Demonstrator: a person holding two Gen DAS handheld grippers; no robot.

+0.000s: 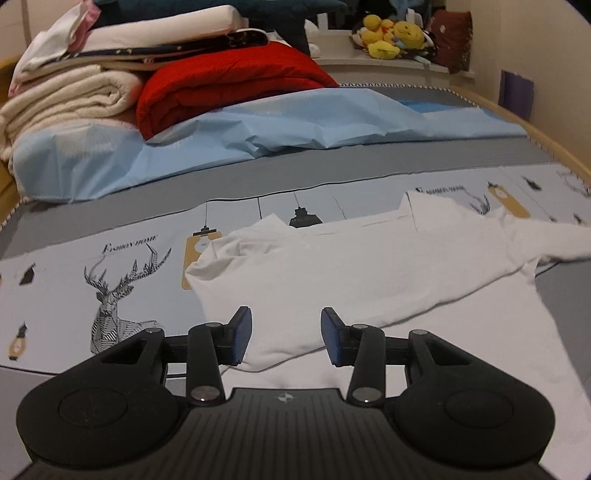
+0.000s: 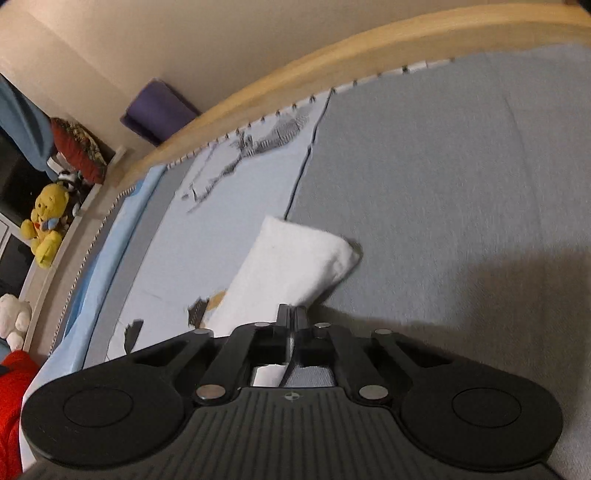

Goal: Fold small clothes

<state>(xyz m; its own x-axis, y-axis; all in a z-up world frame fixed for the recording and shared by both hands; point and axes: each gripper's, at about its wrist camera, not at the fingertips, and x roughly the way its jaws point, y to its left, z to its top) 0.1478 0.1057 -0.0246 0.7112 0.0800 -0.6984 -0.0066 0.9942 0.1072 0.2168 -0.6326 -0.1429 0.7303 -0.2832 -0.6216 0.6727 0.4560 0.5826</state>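
A small white long-sleeved garment (image 1: 369, 273) lies spread on the bed, one sleeve folded across its body, the other sleeve reaching right. My left gripper (image 1: 286, 336) is open, its blue pads (image 1: 242, 332) just above the garment's near edge, holding nothing. In the right wrist view, my right gripper (image 2: 292, 314) is shut on the white sleeve (image 2: 291, 264), gripping it near its middle; the cuff end hangs past the fingertips above the grey sheet.
A printed blue-grey sheet (image 1: 110, 266) covers the bed. Folded blankets, cream (image 1: 62, 103) and red (image 1: 229, 81), are stacked at the back left on a light blue cloth (image 1: 280, 129). A wooden bed rail (image 2: 332, 59) runs along the far side. Yellow plush toys (image 1: 391, 33) sit on a shelf.
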